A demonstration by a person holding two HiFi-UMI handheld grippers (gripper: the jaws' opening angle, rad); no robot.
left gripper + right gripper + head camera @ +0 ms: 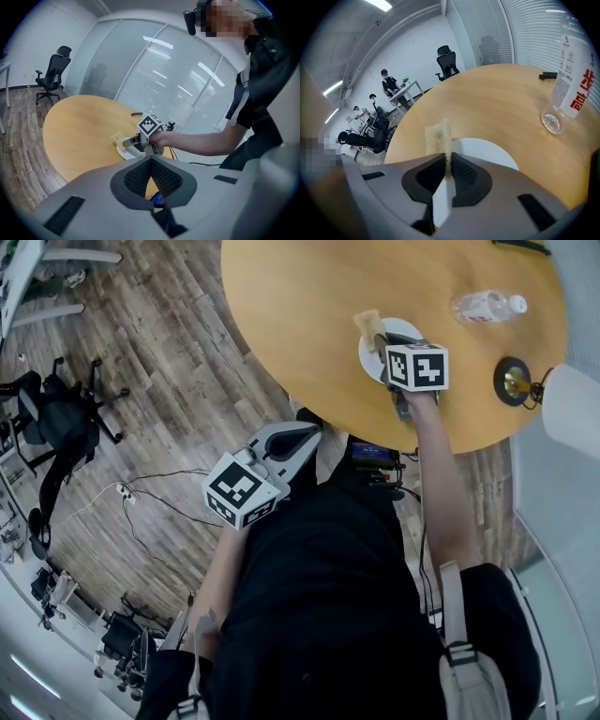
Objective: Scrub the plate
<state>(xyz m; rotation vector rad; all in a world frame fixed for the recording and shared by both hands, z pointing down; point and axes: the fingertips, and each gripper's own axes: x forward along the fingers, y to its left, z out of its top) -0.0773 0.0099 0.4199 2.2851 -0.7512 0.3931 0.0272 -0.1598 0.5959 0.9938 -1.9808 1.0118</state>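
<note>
Scrub looks early or mid-way. The white plate [404,329] sits on the round wooden counter [309,315] in the upper right of the head view, near the counter's edge. Its bare face shows no suds or dirt, so what is done and what is left can't be judged.

Right gripper [380,338] is over the plate, jaws clamped tight on a yellowish sponge [438,135]. The sponge pokes out past the plate's far rim; contact with the plate is unclear.

Left gripper [302,434] hangs off the counter at frame centre, jaws closed together on nothing.

A clear plastic bottle [486,306] lies near the plate.
</note>
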